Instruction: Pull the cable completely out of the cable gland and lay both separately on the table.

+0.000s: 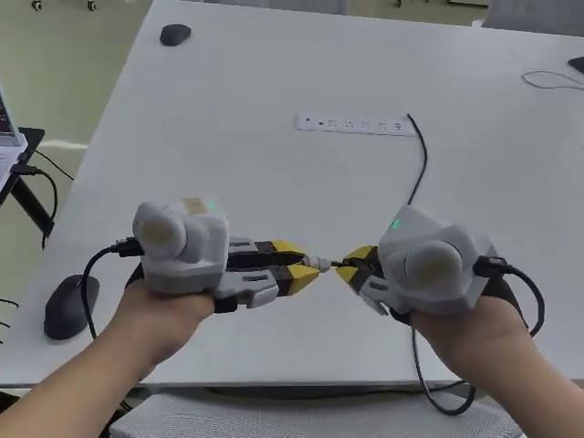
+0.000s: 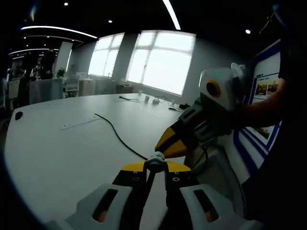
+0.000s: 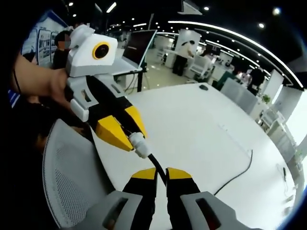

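Head view, left to right: left gripper [image 1: 308, 270], jaws clamped on the white cable gland [image 1: 318, 264]; black cable [image 1: 334, 265] running from the gland into the right gripper [image 1: 347, 266], whose jaws pinch it just beside the gland. All of it is held above the table [image 1: 274, 164] near its front edge. Handling, as judged: gland light, rigid, smooth, best gripped across its body; cable thin, flexible, prone to slipping, best held close to the gland.

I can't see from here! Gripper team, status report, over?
Left hand-held gripper shut on small white plastic cable gland. Right hand-held gripper shut on thin black cable. Cable not yet out of gland.
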Demonstrator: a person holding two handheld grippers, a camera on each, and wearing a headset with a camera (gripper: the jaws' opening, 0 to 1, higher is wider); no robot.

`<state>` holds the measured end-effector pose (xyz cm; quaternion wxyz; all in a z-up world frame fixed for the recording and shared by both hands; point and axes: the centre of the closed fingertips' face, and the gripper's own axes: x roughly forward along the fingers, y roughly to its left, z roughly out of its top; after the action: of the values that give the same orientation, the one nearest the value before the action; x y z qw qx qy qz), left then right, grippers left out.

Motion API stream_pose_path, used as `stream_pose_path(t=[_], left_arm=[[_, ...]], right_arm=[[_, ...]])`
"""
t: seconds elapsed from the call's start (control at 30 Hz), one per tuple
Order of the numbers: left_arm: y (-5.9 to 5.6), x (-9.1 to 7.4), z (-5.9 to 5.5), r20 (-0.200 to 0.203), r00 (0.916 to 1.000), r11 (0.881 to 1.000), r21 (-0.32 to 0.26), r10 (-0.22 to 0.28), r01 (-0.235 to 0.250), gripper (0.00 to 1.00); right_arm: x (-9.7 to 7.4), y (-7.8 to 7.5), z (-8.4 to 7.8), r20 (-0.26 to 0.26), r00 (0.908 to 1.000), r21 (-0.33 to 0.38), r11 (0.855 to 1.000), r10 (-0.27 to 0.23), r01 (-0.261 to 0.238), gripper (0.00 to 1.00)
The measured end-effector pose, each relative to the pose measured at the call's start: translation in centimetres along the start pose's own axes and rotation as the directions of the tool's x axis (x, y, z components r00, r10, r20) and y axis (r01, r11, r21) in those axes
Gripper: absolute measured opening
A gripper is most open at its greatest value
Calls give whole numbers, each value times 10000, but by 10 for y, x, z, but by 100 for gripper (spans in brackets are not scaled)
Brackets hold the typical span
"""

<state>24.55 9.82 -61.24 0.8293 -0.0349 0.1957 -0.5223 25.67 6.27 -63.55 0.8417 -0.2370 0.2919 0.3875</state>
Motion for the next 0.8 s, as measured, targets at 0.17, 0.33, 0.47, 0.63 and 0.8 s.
stream_pose_path(t=[0.17, 0.33, 0.47, 0.63, 0.8], left_arm=[[2, -2, 2, 83, 10000, 10000, 53, -10, 10, 14], [4, -5, 2, 132, 9999, 9999, 147, -45, 43, 14], [7, -4, 0, 101, 9999, 9998, 178, -67, 65, 14], [13, -3, 3, 154, 9999, 9999, 112, 23, -24, 14], [17, -1, 6, 270, 9993, 9997, -70, 240, -238, 14]], right_arm=[[-1, -9, -9, -13, 9998, 846, 9962, -220, 220, 1], [2, -15, -17, 21, 9995, 1599, 9867, -304, 296, 1], [6, -16, -17, 122, 9996, 2168, 9760, -236, 204, 1], [9, -20, -16, 267, 9996, 2628, 9649, -102, 29, 1], [9, -35, -25, 261, 9997, 3104, 9506, 11, -92, 1]])
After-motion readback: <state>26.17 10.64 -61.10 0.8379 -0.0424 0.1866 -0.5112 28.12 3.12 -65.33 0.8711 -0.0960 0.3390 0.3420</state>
